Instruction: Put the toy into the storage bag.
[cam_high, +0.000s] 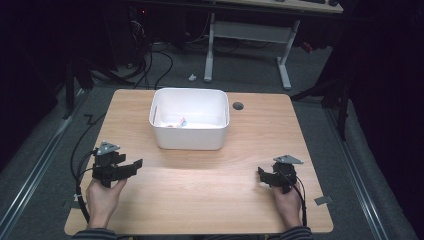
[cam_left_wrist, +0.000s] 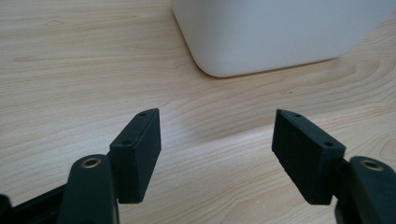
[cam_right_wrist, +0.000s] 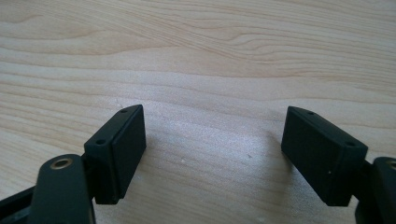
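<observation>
A white plastic tub (cam_high: 190, 137) stands on the far middle of the wooden table (cam_high: 200, 195), with a few small colourful items (cam_high: 180, 122) lying in it. My left gripper (cam_high: 131, 167) rests low at the front left, held in a hand, with its jaws pointing right toward the tub. In the left gripper view its jaws (cam_left_wrist: 217, 140) stand open with bare wood between them, and the tub's corner (cam_left_wrist: 280, 32) is ahead. My right gripper (cam_high: 262, 175) sits at the front right, jaws pointing left. It is open (cam_right_wrist: 212, 140) over bare tabletop.
A dark cable hole (cam_high: 238, 105) lies in the table right of the tub. Cables (cam_high: 80, 165) trail off the left edge from the left gripper. A white-legged desk (cam_high: 285, 65) stands on the floor behind the table. Grey tape (cam_high: 324, 200) marks the front right corner.
</observation>
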